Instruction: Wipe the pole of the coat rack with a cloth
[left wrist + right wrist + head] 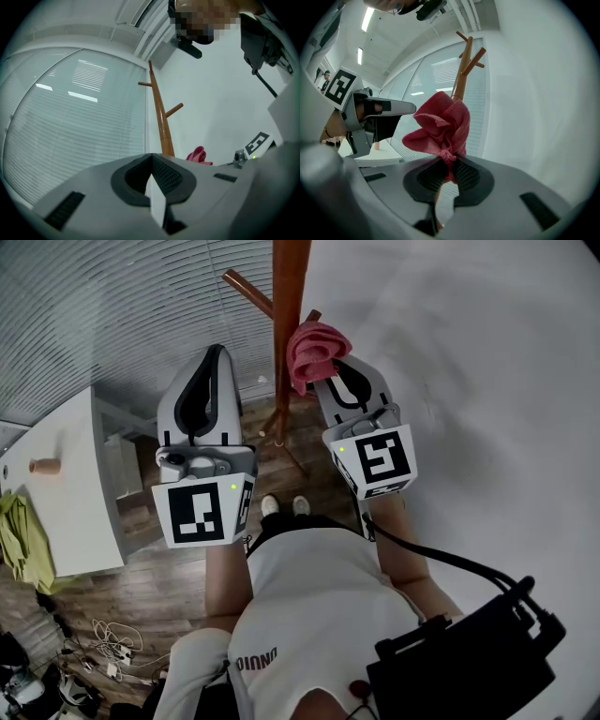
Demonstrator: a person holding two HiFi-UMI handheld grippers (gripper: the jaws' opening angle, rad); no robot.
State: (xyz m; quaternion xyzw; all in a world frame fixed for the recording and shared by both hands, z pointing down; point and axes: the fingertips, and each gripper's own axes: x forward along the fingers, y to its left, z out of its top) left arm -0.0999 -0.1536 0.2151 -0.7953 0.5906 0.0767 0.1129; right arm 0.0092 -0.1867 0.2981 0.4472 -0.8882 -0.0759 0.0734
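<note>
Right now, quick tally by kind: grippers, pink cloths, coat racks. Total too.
grippers: 2, the left gripper and the right gripper
pink cloth: 1, pinched in the right gripper's jaws
coat rack: 1
total: 4

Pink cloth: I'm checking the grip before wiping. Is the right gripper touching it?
Touching. In the right gripper view, the right gripper pinches the pink cloth between its jaws.
</note>
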